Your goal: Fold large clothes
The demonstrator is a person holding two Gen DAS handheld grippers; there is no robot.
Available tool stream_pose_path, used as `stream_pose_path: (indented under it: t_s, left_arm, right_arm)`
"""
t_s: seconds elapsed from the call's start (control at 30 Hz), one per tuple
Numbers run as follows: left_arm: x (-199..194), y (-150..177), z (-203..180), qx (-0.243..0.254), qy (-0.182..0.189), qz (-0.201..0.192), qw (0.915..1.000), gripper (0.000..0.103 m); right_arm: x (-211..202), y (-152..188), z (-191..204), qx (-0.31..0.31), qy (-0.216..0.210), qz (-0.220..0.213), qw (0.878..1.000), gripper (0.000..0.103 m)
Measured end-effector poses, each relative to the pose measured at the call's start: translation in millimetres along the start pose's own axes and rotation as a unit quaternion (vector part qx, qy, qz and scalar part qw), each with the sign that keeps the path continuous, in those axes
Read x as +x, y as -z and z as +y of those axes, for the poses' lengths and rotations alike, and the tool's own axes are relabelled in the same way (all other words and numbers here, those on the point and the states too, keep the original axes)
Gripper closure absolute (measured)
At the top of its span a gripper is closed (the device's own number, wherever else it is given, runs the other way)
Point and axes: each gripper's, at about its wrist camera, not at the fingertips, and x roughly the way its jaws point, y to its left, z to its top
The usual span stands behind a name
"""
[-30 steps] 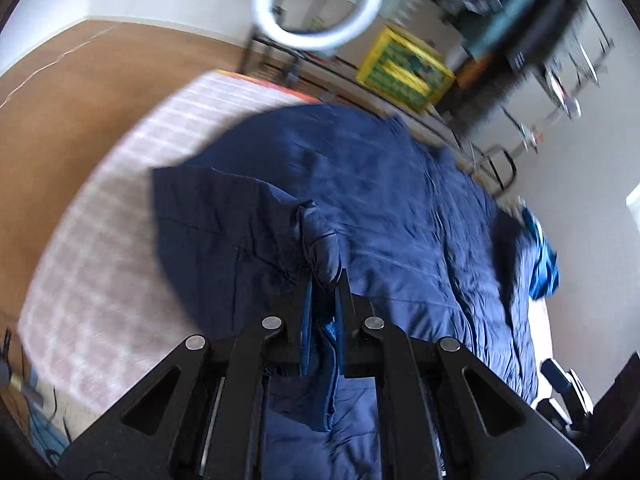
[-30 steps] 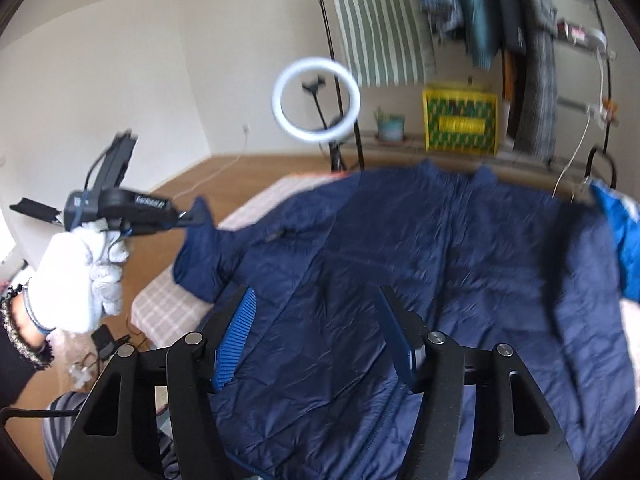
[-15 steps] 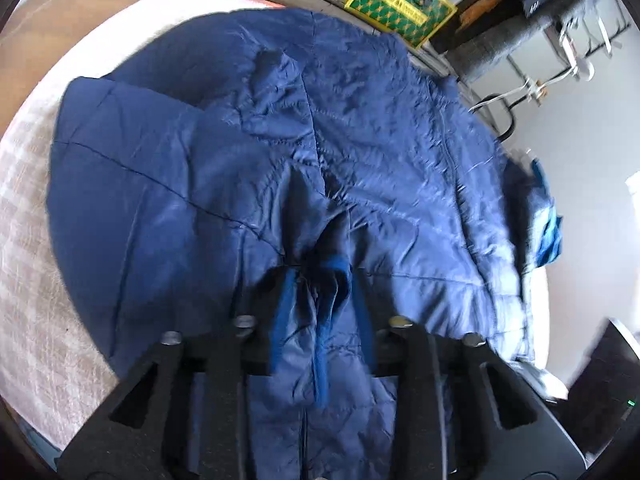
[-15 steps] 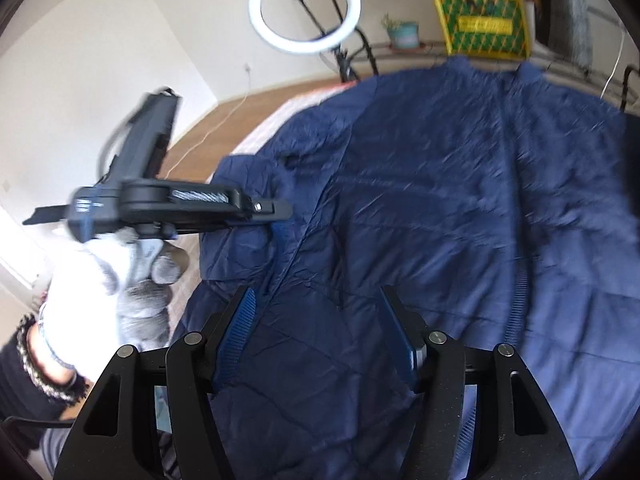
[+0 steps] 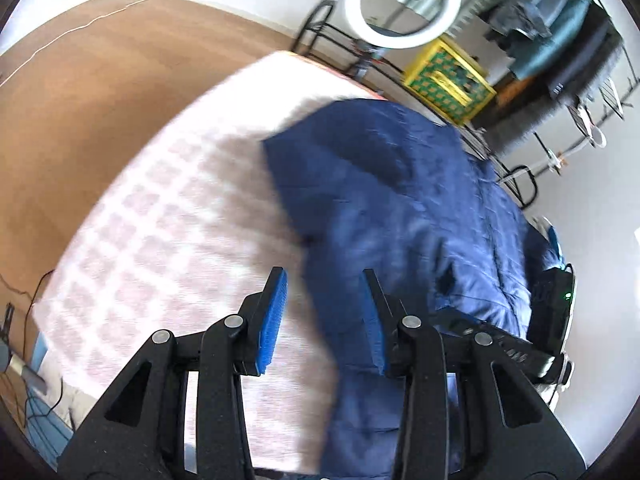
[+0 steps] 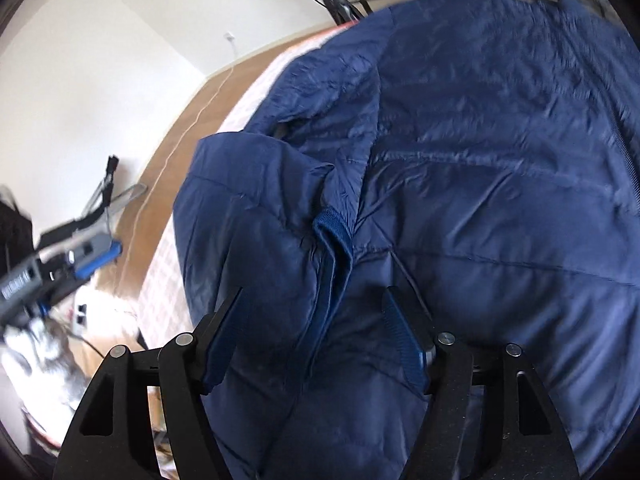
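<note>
Jacket point(image 6: 460, 160) lies spread on the checked bed point(image 5: 172, 240), one sleeve point(image 6: 256, 240) folded across it, and your left gripper point(image 5: 324, 312) and right gripper point(image 6: 316, 332) hover wide apart, holding nothing.

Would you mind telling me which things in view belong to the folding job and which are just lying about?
Part of the job:
- navy quilted jacket, its sleeve folded across the body
- checked bed cover it lies on
- left gripper, open
- right gripper, open above the sleeve cuff

Just lying about:
- ring light
- yellow crate
- clothes rack
</note>
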Motion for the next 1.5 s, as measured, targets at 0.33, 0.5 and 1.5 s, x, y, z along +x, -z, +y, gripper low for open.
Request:
stream_pose_path:
  t_s: [0.33,0.5,1.5]
  left_arm:
    - [16,0,11,-0.003,-0.004,-0.003,1.0000,0.066]
    - [23,-6,-7,0.023,-0.006,-0.009,0.9997,0.066]
    - [153,-34,-159,0.163,-0.010,0.024,0.9863,0.066]
  right_arm:
    - [-11,-17,19,-0.039,-0.027,-0.029,0.998,0.098]
    - [-52,-40,19,-0.052,-0.017,-0.093,0.994,0.098]
    - [-192,-113,-121,-0.028,0.191,-0.266,0.944,0.098]
